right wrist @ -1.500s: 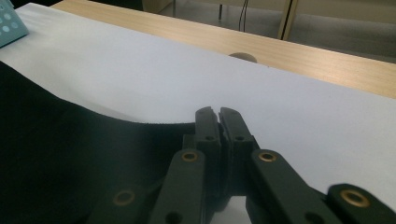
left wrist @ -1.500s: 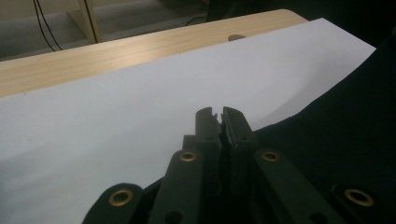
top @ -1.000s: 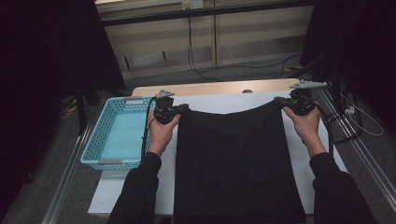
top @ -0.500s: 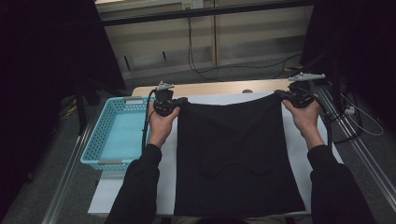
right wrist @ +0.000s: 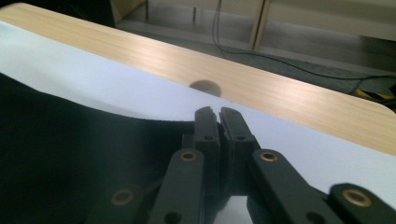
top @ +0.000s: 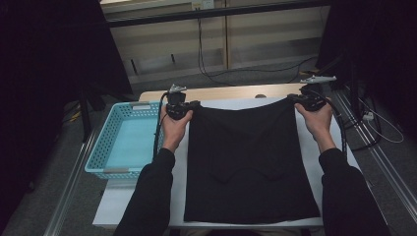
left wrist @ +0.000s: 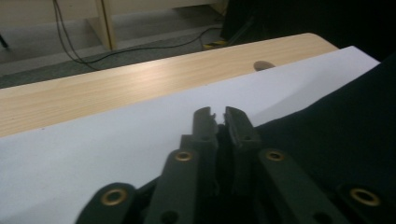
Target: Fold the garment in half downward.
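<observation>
Cloth [top: 248, 162] flat, long axis toward person.

Spread flat on the sheet [top: 324, 147] covering the table [top: 221, 92]: the cloth [top: 248, 162], far edge toward the table's bare back strip. At its far left corner, the left gripper [top: 189, 104], jaws pinched on the cloth; at the far right corner, the right gripper [top: 297, 98], likewise clamped. Left of the table, just beside it: the basket [top: 105, 147]. Behind the table, on the floor: cables [top: 216, 73].
</observation>
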`<state>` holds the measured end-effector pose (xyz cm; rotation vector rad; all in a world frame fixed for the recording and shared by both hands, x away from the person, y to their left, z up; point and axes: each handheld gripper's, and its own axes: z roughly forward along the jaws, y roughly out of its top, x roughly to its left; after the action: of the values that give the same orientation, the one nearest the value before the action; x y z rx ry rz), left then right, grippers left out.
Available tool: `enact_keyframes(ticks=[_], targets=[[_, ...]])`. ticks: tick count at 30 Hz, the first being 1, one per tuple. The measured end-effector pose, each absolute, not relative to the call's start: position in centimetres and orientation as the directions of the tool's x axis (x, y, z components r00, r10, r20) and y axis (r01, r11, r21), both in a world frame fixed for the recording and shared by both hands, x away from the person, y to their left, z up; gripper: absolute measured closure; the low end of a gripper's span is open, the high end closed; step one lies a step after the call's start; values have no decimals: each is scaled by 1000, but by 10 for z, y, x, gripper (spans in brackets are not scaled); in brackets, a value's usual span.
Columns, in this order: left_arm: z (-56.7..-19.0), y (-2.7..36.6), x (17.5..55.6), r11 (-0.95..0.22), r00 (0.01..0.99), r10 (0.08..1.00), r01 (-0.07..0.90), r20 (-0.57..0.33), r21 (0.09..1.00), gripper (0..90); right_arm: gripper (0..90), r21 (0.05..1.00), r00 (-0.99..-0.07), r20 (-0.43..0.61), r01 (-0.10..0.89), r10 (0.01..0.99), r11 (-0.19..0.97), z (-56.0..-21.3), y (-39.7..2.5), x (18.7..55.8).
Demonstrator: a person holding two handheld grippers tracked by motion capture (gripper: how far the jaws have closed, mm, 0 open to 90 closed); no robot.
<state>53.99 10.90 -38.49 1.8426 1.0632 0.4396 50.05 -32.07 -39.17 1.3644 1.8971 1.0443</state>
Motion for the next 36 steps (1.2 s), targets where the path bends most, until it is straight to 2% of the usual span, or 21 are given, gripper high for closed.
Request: enact_keyframes(ticks=[1, 2, 4, 8, 11, 14, 17, 22, 24, 26, 29, 36], targets=[[-385, 109, 540, -194, 563, 815, 485, -135, 853, 666, 803, 849, -309, -14, 499, 951, 175, -393, -321, 502], [-384, 108, 539, -203, 567, 815, 478, -124, 854, 648, 744, 848, -296, -30, 499, 955, 181, -393, -320, 503], [-384, 107, 537, -214, 562, 820, 470, -104, 856, 623, 687, 851, -261, -48, 495, 964, 176, -392, -322, 503], [-386, 108, 533, -218, 561, 821, 476, -104, 852, 500, 640, 851, -253, -28, 502, 967, 156, -394, -325, 498], [-388, 109, 523, -237, 588, 803, 466, -98, 853, 409, 614, 853, -288, -21, 494, 957, 167, -397, -322, 489], [-390, 110, 509, -265, 597, 800, 452, -68, 852, 272, 576, 863, -326, 0, 477, 945, 164, -399, -318, 474], [-391, 111, 496, -277, 620, 781, 446, -70, 851, 191, 559, 865, -363, -1, 467, 932, 183, -398, -314, 461], [-387, 112, 473, -306, 655, 754, 416, -49, 856, 129, 544, 876, -417, 13, 442, 909, 190, -393, -308, 435], [-385, 113, 464, -290, 665, 744, 412, -68, 864, 111, 531, 876, -444, 24, 441, 896, 195, -394, -305, 422], [-384, 113, 455, -284, 687, 719, 421, -99, 862, 107, 516, 869, -469, 32, 449, 882, 207, -396, -302, 413], [-381, 108, 435, -331, 713, 701, 371, -37, 868, 109, 490, 855, -515, 22, 453, 857, 251, -401, -296, 398], [-399, 105, 409, -390, 742, 670, 374, -19, 841, 135, 459, 843, -573, 43, 460, 818, 279, -407, -284, 366]])
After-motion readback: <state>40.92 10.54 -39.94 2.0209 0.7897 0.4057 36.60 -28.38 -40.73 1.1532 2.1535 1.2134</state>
